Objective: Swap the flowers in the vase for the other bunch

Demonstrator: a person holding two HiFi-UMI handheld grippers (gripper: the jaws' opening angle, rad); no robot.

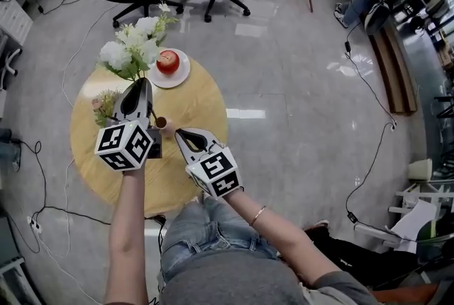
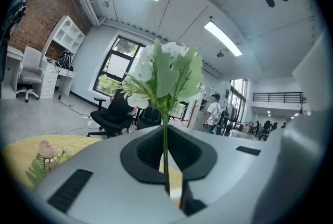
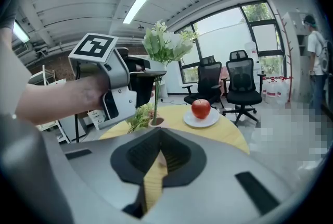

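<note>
Right gripper (image 1: 181,134) closed, empty (near vase (image 1: 161,123)); left gripper (image 1: 144,82) clamping white flowers (image 1: 135,45) by stem

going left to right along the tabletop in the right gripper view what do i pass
leafy flower bunch lying flat → vase → red apple on its white plate

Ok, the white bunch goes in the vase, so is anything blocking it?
Nothing visible. The white bunch, held by the left gripper, has its stem at the vase mouth; the pink bunch lies aside.
</note>
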